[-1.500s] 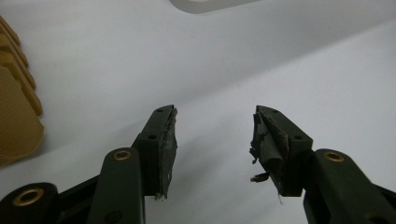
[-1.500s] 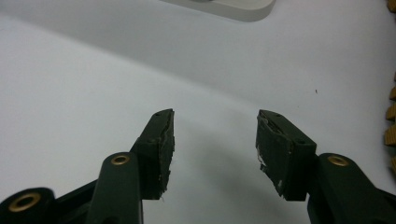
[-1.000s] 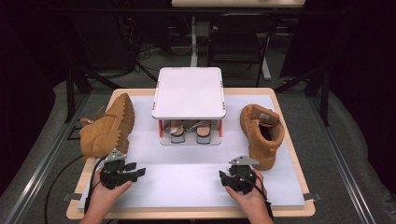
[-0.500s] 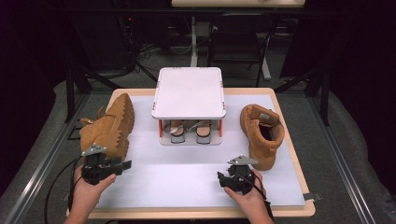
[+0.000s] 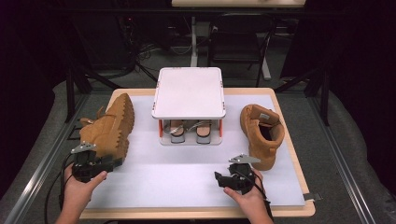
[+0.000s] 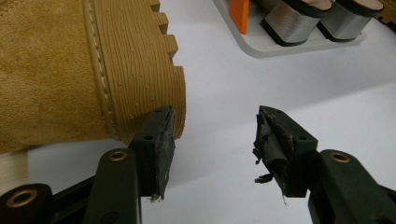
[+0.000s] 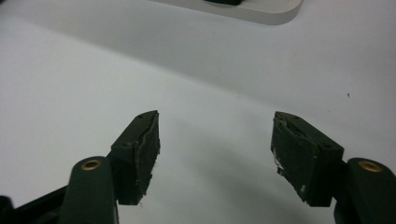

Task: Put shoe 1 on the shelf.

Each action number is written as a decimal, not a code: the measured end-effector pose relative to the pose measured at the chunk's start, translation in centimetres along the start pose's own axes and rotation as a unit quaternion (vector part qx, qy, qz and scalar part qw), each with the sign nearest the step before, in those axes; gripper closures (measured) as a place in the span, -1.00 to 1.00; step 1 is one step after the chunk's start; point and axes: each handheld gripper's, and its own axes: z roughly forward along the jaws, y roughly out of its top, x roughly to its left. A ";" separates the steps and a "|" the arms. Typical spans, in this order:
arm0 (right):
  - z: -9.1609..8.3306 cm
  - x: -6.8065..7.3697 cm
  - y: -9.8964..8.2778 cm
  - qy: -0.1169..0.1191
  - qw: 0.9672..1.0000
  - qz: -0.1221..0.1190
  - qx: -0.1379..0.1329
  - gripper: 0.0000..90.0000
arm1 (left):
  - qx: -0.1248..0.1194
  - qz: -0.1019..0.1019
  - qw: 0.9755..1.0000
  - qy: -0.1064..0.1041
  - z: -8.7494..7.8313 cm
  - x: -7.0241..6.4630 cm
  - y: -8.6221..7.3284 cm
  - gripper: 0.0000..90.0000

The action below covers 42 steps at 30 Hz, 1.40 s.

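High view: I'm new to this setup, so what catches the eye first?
Two tan boots: the left boot lies on its side, sole facing the middle, and the right boot stands upright. Between them sits a white two-tier rack with heeled shoes underneath.

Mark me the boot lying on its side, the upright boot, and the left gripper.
boot lying on its side (image 5: 112, 125), high view, on its tan upper beside the sole.
upright boot (image 5: 258, 133), high view, on its outer side.
left gripper (image 6: 212, 133), left gripper view, midway between its open fingertips.
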 end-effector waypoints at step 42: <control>0.1 -0.8 0.4 -0.011 1.000 -0.004 0.005 0.18 | 0.001 -0.020 0.999 0.037 -1.6 3.6 1.8 0.12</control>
